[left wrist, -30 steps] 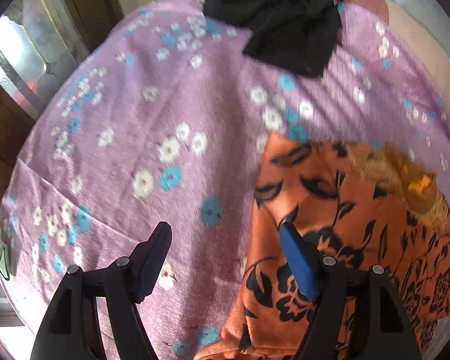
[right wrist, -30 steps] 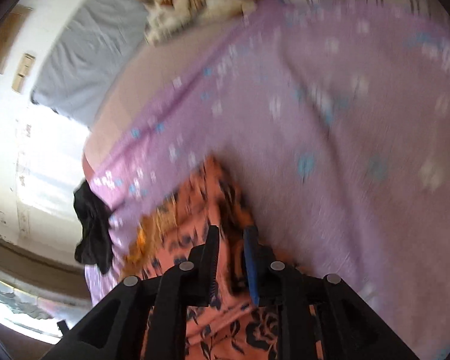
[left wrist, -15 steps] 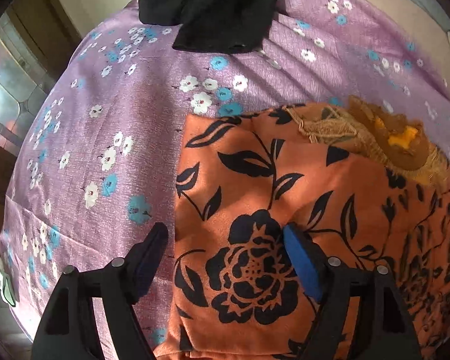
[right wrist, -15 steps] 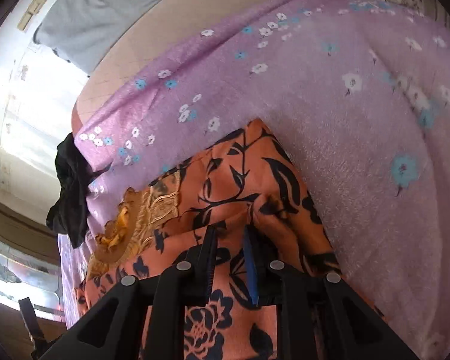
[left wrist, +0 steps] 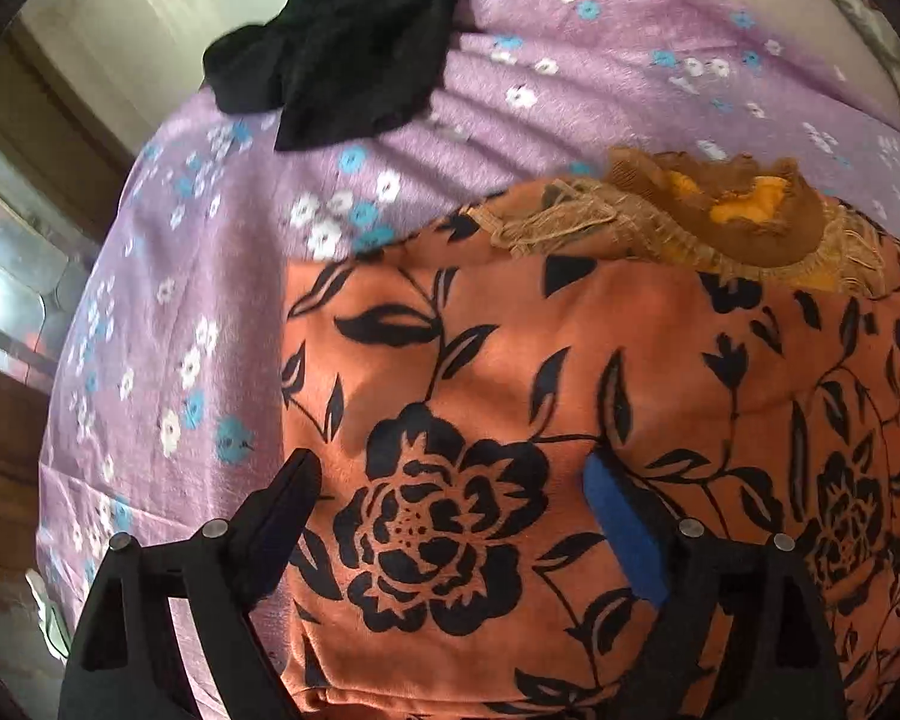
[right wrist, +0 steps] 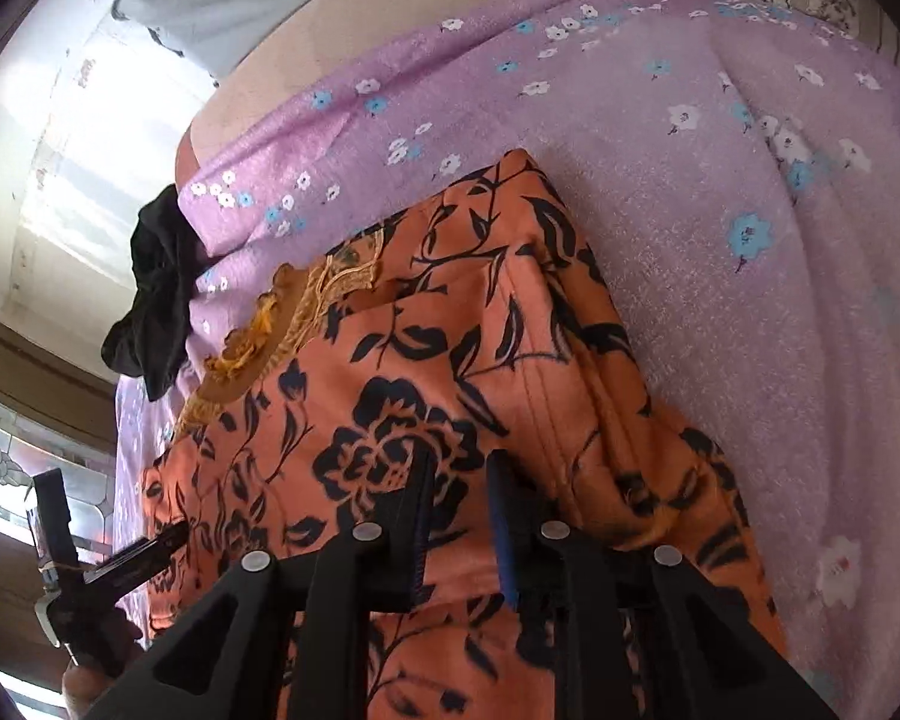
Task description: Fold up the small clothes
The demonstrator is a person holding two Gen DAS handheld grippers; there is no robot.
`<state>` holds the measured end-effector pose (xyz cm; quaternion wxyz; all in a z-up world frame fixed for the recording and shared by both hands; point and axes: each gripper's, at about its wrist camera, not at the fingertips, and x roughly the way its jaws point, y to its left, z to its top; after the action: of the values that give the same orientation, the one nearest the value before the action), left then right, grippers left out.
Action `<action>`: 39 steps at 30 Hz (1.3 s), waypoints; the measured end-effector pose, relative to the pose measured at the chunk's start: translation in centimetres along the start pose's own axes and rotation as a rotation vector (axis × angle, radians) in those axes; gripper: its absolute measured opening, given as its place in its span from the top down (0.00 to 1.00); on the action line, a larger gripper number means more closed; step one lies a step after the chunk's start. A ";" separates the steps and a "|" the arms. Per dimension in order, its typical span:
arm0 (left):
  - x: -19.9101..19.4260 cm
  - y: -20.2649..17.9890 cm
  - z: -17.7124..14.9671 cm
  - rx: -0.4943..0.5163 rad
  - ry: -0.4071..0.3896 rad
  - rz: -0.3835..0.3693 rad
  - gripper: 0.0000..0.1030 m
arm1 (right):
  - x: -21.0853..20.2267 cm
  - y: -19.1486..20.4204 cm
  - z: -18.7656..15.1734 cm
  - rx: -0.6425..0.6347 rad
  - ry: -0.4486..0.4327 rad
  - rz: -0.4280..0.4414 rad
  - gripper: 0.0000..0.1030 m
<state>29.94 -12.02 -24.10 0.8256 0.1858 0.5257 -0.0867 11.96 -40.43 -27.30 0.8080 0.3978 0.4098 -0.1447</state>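
Lilac flowered bedsheet (left wrist: 222,252) lies bare left of the folded orange floral garment (left wrist: 510,360). Left gripper (left wrist: 450,480) fingers spread above it; right gripper (right wrist: 459,468) fingers pinch its soft fabric.

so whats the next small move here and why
Probably open the right gripper and lift it away. Its fingers look nearly shut over the orange floral garment, which already lies folded flat on the purple sheet, while the left gripper hovers open above it.
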 end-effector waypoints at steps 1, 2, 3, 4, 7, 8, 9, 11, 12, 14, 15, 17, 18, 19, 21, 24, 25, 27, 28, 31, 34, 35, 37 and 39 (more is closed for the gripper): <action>-0.3 0.0 -0.1 -0.012 -0.018 -0.011 0.13 | -0.6 0.1 -0.1 -0.005 -0.020 0.001 0.80; -0.6 0.0 -0.4 -0.023 -0.029 -0.019 0.13 | -1.0 0.0 -0.3 -0.009 -0.036 -0.002 0.80; -0.8 0.0 -0.7 -0.032 -0.037 -0.026 0.13 | -1.1 -0.2 -0.6 -0.009 -0.038 -0.013 0.79; -1.1 -0.2 -1.2 -0.033 -0.039 -0.033 0.13 | -0.7 -0.6 -1.2 -0.003 -0.010 -0.020 0.79; -3.4 -1.1 -3.1 -0.018 -0.096 -0.009 0.14 | -1.0 -0.2 -1.5 -0.061 0.007 -0.033 0.79; -5.0 -1.4 -3.6 -0.011 -0.149 -0.010 0.14 | -1.7 -0.1 -1.6 -0.061 0.023 -0.035 0.79; -6.8 -1.6 -4.3 -0.007 -0.200 -0.015 0.14 | -2.9 0.0 -1.8 -0.048 0.038 -0.005 0.79; -10.8 -1.6 -6.6 -0.019 -0.288 -0.001 0.14 | -5.1 0.0 -2.2 -0.049 0.027 0.038 0.79; -12.3 -1.5 -7.6 -0.027 -0.307 0.002 0.14 | -6.1 0.2 -2.5 -0.067 0.012 0.037 0.79; -15.2 -1.1 -9.6 -0.044 -0.327 -0.015 0.14 | -8.5 0.8 -3.3 -0.129 -0.026 0.026 0.78; -16.9 -0.8 -10.5 -0.052 -0.338 -0.023 0.14 | -10.3 1.2 -3.9 -0.161 -0.046 0.028 0.77; -19.8 0.0 -11.7 -0.068 -0.375 -0.013 0.14 | -12.1 2.5 -4.7 -0.199 -0.072 0.046 0.77; -20.8 0.3 -11.9 -0.077 -0.392 -0.008 0.14 | -13.5 3.0 -5.2 -0.221 -0.089 0.056 0.77; -22.5 0.8 -12.5 -0.091 -0.418 -0.005 0.14 | -14.8 3.6 -5.7 -0.245 -0.108 0.064 0.77; -25.5 1.7 -13.7 -0.116 -0.466 -0.005 0.14 | -17.5 4.5 -7.0 -0.287 -0.146 0.083 0.75; -29.3 2.7 -15.5 -0.129 -0.537 0.013 0.14 | -20.5 6.2 -8.6 -0.337 -0.187 0.132 0.55; -30.1 2.8 -16.0 -0.127 -0.553 0.022 0.14 | -21.3 6.5 -9.1 -0.348 -0.201 0.145 0.42; -32.0 3.1 -17.1 -0.124 -0.588 0.037 0.13 | -23.7 7.3 -10.2 -0.369 -0.270 0.177 0.22; -33.1 3.3 -17.7 -0.126 -0.605 0.041 0.13 | -24.5 7.8 -10.7 -0.379 -0.303 0.186 0.22; -35.0 3.8 -18.8 -0.134 -0.632 0.045 0.12 | -26.7 9.3 -11.7 -0.419 -0.345 0.213 0.22; -36.6 4.1 -19.6 -0.143 -0.661 0.052 0.12 | -28.3 10.3 -12.3 -0.436 -0.372 0.256 0.22; -37.1 4.2 -19.9 -0.145 -0.669 0.054 0.12 | -29.0 10.6 -12.6 -0.447 -0.387 0.263 0.22; -38.1 4.4 -20.4 -0.152 -0.684 0.055 0.11 | -29.9 11.1 -13.2 -0.472 -0.415 0.265 0.22; -38.9 4.7 -20.7 -0.165 -0.703 0.056 0.10 | -31.0 11.7 -13.9 -0.500 -0.442 0.267 0.22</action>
<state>-2.60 -1.51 4.05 0.9702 0.0917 0.2095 -0.0801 -8.36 -25.24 -1.90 0.9613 0.1969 0.1921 -0.0158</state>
